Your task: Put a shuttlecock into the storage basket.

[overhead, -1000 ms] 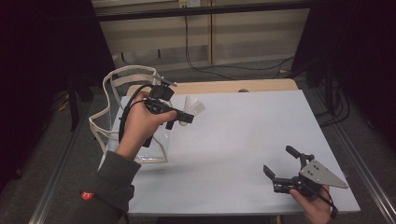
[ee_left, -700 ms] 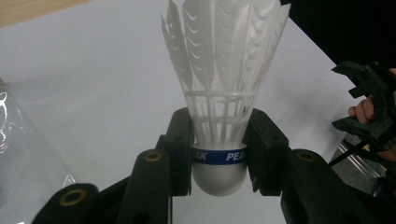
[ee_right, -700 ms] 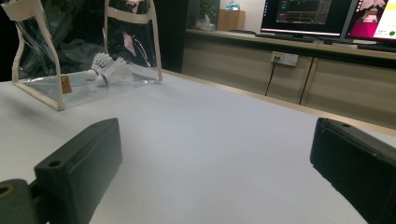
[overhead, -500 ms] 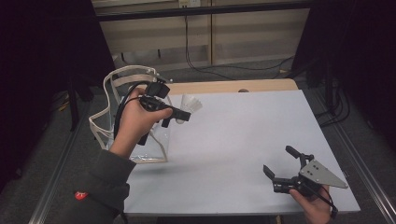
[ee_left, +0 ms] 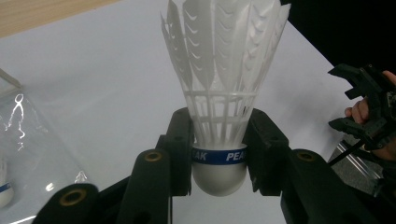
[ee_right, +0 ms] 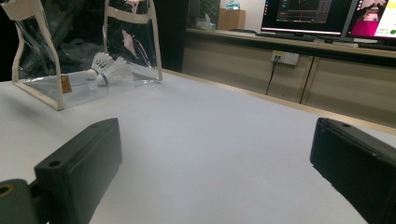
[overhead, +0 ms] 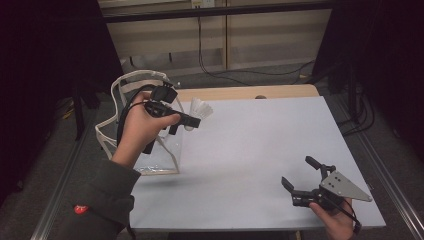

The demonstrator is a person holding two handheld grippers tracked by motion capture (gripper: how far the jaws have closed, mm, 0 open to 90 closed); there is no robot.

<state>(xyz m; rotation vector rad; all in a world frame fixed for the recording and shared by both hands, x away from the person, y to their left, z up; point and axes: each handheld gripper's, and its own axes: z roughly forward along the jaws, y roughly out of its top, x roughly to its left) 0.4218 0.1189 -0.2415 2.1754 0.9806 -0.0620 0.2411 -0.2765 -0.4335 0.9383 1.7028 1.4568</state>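
A white feather shuttlecock (ee_left: 219, 84) with a blue band round its cork sits cork-down between the jaws of my left gripper (ee_left: 219, 140), which is shut on it. From above, that gripper (overhead: 192, 120) hovers over the table's back left, its shuttlecock (overhead: 201, 108) pointing right, just over the mouth of a clear bag (overhead: 150, 150) with cream trim. Inside the bag (ee_right: 84, 70) lie two more shuttlecocks (ee_right: 109, 70). My right gripper (overhead: 298, 172) rests low at the front right, open, with nothing between its jaws (ee_right: 217, 172).
The white table (overhead: 260, 145) has a wooden strip (overhead: 240, 92) along its back edge. Cables run over the floor behind it. Monitors (ee_right: 327, 14) stand on a far bench. The other hand's gripper (ee_left: 369, 107) shows at the right of the left gripper view.
My left hand has drawn back a little toward the bag's mouth, carrying the shuttlecock with it. The right gripper has stayed where it was.
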